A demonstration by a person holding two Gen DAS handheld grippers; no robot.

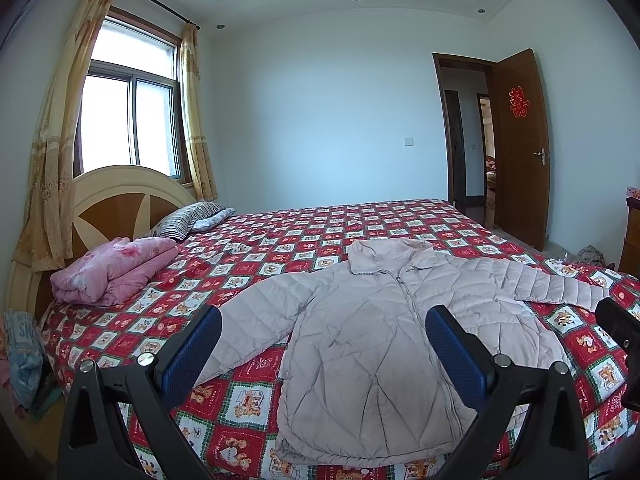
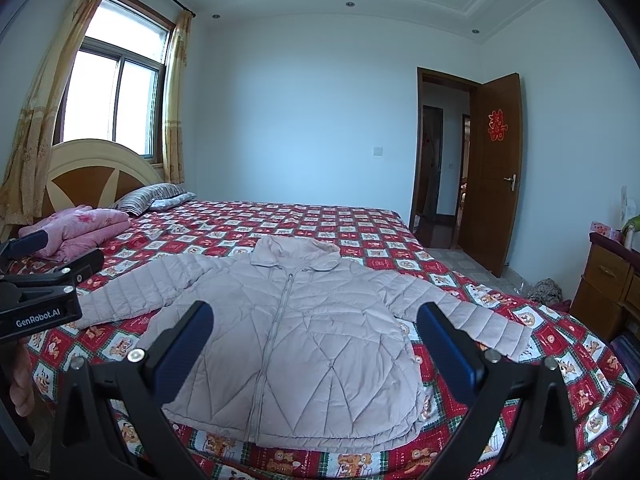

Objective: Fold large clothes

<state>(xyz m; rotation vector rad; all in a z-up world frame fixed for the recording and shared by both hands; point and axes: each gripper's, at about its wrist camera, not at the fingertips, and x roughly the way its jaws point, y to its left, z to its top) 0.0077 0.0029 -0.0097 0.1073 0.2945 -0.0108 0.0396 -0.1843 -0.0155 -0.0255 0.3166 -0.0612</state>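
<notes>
From the left wrist view, a wide bed (image 1: 304, 236) fills the room, covered in a red patchwork quilt of cartoon squares, with a fan-patterned headboard (image 1: 120, 196) under a curtained window (image 1: 128, 116) and a brown door (image 1: 520, 148) standing ajar at the far right. The pale pink puffer jacket (image 1: 380, 344) lies flat on the near half of the bed, zipped, collar toward the far wall, both sleeves spread sideways. Near the headboard sit 1 folded pink blanket (image 1: 116, 272) and 2 pillows (image 1: 196, 218) (one striped, one paler). The left gripper (image 1: 324, 344) hangs over the jacket's lower half with its 2 blue-padded fingers spread wide, grasping nothing. From the right wrist view the same bed, window and door show, plus a wooden dresser (image 2: 608, 280) at the right edge and a dark heap on the floor beside it. The right gripper (image 2: 314, 340) is likewise released, fingers wide apart above the jacket's body, not touching it. The left gripper shows at this view's left edge, near the jacket's sleeve, with part of a hand (image 2: 22, 380) below it.
</notes>
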